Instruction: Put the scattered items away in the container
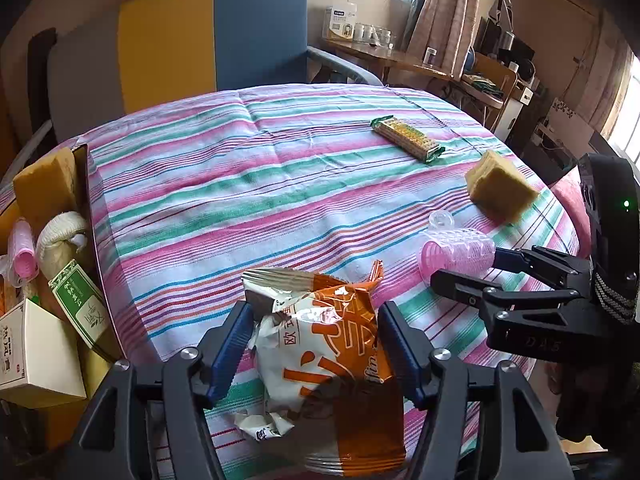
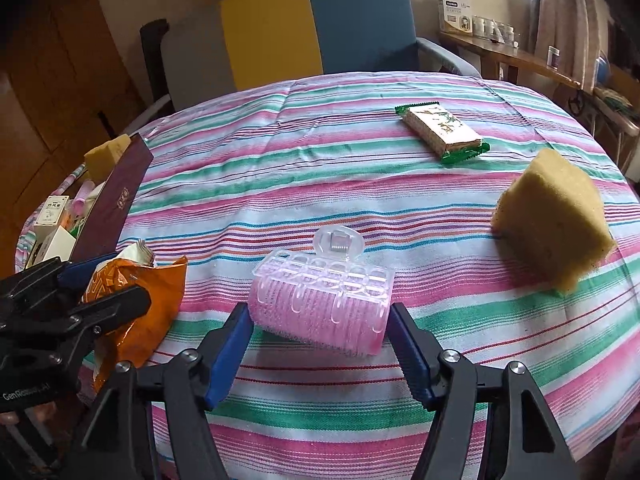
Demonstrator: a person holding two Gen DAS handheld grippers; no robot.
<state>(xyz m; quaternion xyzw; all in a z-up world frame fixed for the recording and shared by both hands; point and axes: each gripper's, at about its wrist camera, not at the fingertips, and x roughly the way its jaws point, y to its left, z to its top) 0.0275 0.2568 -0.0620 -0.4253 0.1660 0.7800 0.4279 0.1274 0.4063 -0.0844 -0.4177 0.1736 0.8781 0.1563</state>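
L gripper (image 1: 316, 344) has its fingers spread around the orange snack bag (image 1: 328, 364) near the bench edge; pads look right at the crinkled sides, can't tell if they're actually pinching. R gripper (image 2: 320, 340) straddles the pink hair roller (image 2: 320, 308), fingers apart w/ small gaps both sides, roller lying on the striped cloth (image 2: 280, 168). Sponge (image 2: 552, 220) and wafer pack (image 2: 442, 130) sit further back. Box (image 1: 86, 216) at far left, w/ stuff inside.
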